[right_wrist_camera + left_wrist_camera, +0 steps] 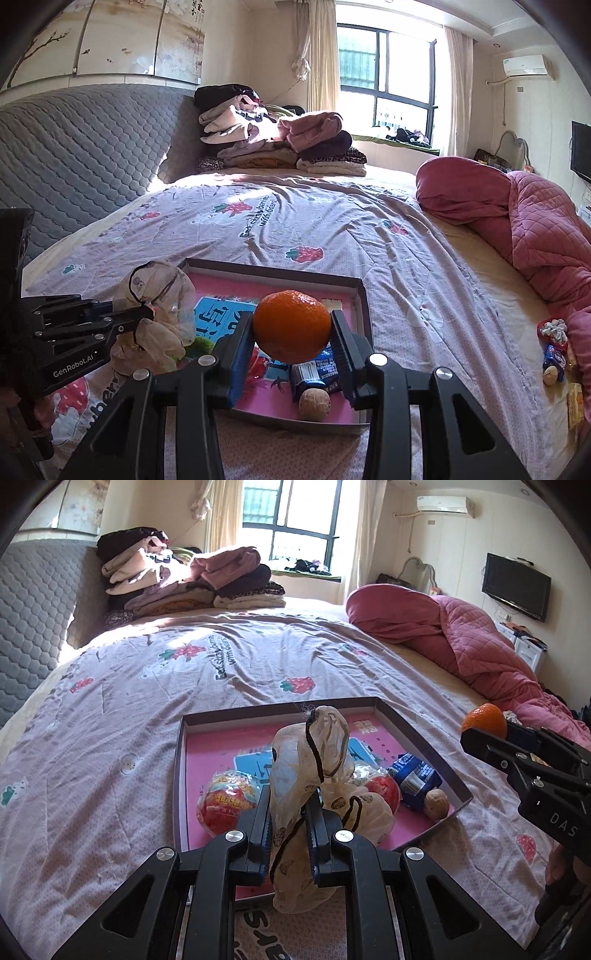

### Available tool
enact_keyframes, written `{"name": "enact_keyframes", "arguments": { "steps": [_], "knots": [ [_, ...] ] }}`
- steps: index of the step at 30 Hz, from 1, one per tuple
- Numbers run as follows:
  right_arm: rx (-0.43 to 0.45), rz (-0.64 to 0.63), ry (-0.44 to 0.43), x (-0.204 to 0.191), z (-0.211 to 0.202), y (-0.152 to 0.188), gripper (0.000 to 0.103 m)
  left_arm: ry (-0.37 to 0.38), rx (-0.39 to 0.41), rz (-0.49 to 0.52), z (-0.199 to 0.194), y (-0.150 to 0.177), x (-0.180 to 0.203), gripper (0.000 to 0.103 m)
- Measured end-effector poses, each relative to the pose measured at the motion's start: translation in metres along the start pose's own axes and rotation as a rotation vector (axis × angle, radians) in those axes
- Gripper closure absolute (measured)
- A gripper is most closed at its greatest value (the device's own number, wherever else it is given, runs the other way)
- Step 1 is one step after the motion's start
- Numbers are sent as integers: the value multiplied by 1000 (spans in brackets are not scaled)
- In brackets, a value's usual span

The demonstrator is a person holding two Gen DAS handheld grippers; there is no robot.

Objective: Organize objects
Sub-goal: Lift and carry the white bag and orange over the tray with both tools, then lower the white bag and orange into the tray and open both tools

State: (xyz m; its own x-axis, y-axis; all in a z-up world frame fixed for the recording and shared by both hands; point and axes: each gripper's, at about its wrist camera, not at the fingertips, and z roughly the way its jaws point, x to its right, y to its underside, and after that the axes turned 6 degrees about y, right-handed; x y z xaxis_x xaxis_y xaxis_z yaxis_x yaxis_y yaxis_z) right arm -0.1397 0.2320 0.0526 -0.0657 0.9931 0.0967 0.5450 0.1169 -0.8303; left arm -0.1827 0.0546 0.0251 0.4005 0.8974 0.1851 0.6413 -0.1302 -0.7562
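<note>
A shallow box with a pink floor (207,738) (354,295) lies on the bed. In it are a red-wrapped ball (227,799), a second red ball (386,790), a blue snack packet (415,775) (317,373) and a walnut (436,803) (314,404). My left gripper (290,816) (147,314) is shut on a translucent printed plastic bag with a dark drawstring (314,760) (155,314), held above the box's near edge. My right gripper (291,332) (480,734) is shut on an orange (291,325) (484,718), held above the box's right side.
The bed has a purple strawberry-print sheet (258,664). A red quilt (535,221) lies bunched at the right, with small loose items (554,354) beside it. Folded clothes (184,579) are stacked at the grey headboard (74,147). A TV (515,585) hangs on the right wall.
</note>
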Motion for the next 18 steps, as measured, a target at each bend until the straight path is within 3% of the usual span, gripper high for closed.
{"name": "enact_keyframes", "arguments": {
  "steps": [18],
  "knots": [
    [-98,-58,-13,-21,44,44,62,-18,-69,8,37,17,-5,85]
  ]
}}
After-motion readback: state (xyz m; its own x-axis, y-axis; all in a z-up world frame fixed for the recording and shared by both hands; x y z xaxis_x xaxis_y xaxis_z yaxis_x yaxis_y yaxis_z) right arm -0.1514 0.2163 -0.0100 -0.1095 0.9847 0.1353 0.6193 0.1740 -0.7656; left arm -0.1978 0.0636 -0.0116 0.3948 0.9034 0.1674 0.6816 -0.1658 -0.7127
